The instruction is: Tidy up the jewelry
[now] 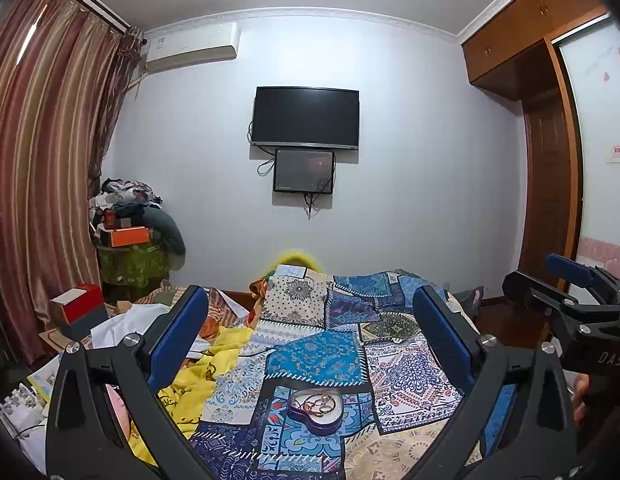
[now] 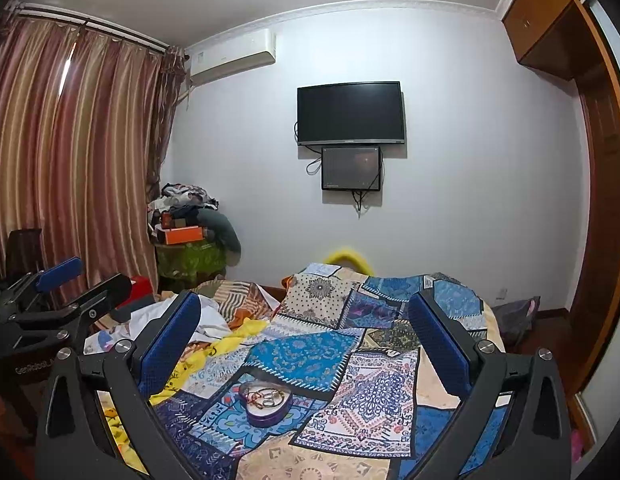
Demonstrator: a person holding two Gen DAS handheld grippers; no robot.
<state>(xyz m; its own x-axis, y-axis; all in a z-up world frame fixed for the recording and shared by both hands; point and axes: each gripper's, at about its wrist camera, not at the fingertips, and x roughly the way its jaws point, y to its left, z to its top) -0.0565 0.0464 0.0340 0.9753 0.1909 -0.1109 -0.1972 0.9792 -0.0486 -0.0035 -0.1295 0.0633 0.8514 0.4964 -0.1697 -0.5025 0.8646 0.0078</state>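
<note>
A purple heart-shaped tin [image 1: 315, 410] lies open on the patchwork bedspread [image 1: 405, 380], holding a tangle of gold chains and rings [image 1: 318, 402]. It also shows in the right wrist view [image 2: 265, 403], with the jewelry [image 2: 264, 396] inside. My left gripper [image 1: 310, 316] is open and empty, held above the bed short of the tin. My right gripper [image 2: 306, 320] is open and empty, also above the bed; it appears at the right edge of the left wrist view [image 1: 569, 292]. The left gripper shows at the left of the right wrist view [image 2: 66, 284].
Yellow cloth [image 1: 202, 380] and white fabric [image 1: 122, 324] are piled on the bed's left side. A red box [image 1: 80, 304] and a cluttered stand [image 1: 130, 236] stand left by the curtains. A TV [image 1: 306, 118] hangs on the far wall. A wardrobe [image 1: 549, 184] is right.
</note>
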